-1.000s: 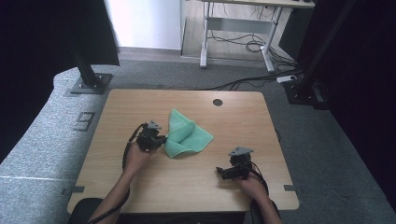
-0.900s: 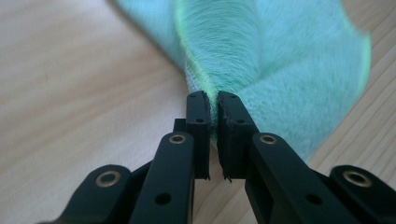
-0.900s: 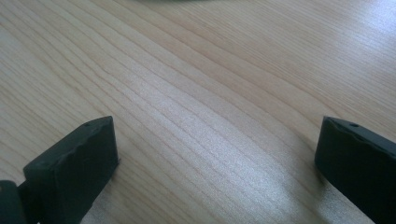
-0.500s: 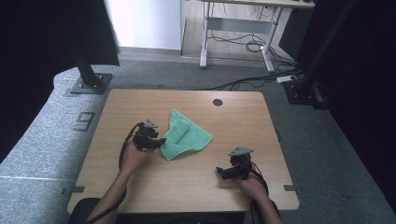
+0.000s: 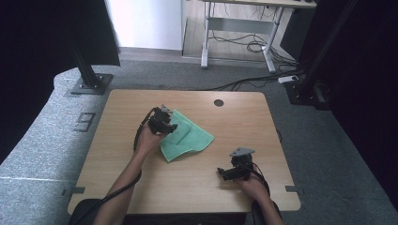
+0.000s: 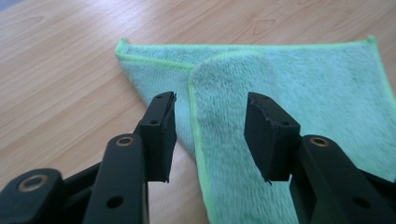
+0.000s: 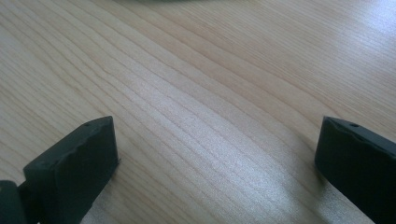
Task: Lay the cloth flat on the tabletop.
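Observation:
A green cloth point(image 5: 190, 138) lies near the middle of the wooden table point(image 5: 117, 154), with one corner folded over itself. My left gripper point(image 5: 168, 124) is at the cloth's far left edge. In the left gripper view its jaws point(image 6: 210, 135) stand apart just above the folded flap of the cloth point(image 6: 229, 93), one on each side of it, not clamped. My right gripper point(image 5: 222, 172) rests near the front right of the table, apart from the cloth. Its jaws point(image 7: 215, 154) are wide open over bare wood.
A round cable hole point(image 5: 218, 102) sits near the table's far edge. Grey carpet surrounds the table, with black stand bases point(image 5: 89, 84) at the far left and far right. A desk frame and cables point(image 5: 244, 44) are behind.
My left gripper has moved away from the person and to the right along the cloth's left edge. The cloth's raised fold has dropped and spread flatter. The right gripper has stayed put.

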A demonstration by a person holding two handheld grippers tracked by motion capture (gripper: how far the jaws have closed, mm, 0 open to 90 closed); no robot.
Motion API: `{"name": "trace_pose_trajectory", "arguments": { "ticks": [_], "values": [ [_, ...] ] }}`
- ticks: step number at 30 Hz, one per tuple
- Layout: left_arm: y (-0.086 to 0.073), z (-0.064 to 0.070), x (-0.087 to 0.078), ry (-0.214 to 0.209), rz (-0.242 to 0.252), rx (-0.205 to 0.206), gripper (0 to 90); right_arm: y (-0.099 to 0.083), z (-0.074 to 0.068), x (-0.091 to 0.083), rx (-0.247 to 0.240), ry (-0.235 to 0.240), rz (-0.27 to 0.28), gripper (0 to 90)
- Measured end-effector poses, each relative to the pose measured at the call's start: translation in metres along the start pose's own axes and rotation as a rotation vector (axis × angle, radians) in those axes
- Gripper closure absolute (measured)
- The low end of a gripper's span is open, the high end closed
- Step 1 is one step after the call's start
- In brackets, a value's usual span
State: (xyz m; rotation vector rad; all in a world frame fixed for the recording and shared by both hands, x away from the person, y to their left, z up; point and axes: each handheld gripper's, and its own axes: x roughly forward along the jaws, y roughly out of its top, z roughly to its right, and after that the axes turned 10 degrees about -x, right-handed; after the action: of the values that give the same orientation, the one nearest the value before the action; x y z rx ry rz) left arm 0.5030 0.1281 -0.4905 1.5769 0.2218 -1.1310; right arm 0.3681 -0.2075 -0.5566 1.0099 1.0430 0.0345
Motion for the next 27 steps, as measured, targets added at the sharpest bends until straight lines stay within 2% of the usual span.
{"name": "trace_pose_trajectory", "arguments": {
  "ticks": [4, 8, 10, 13, 15, 16, 21, 27],
  "values": [
    [0.000, 0.000, 0.017, -0.010, -0.029, -0.003, 54.5, 0.000, 0.000, 0.000, -0.002, 0.000, 0.001, 0.0],
    [-0.005, 0.001, 0.032, 0.003, -0.068, 0.004, 56.9, 0.000, 0.000, 0.000, 0.000, 0.000, 0.000, 0.0],
    [-0.008, 0.002, 0.039, 0.009, -0.099, 0.013, 62.1, 0.000, 0.000, 0.000, 0.000, 0.000, 0.000, 0.0],
    [-0.010, 0.001, 0.040, -0.033, -0.089, -0.023, 75.8, 0.000, 0.000, 0.000, 0.000, 0.000, 0.000, 0.0],
    [-0.009, 0.003, 0.037, -0.013, -0.081, -0.008, 83.9, 0.000, 0.000, 0.000, 0.001, 0.000, 0.000, 0.0],
    [-0.008, 0.004, 0.035, -0.007, -0.071, -0.008, 85.0, 0.000, 0.000, 0.000, 0.000, 0.000, 0.000, 0.0],
    [-0.002, 0.004, 0.016, 0.006, -0.021, -0.003, 85.5, 0.000, 0.000, 0.000, 0.000, 0.000, 0.000, 0.0],
    [-0.003, -0.002, -0.014, 0.044, 0.060, -0.025, 85.4, 0.000, 0.000, 0.000, 0.000, 0.000, 0.000, 0.0]
  ]
}}
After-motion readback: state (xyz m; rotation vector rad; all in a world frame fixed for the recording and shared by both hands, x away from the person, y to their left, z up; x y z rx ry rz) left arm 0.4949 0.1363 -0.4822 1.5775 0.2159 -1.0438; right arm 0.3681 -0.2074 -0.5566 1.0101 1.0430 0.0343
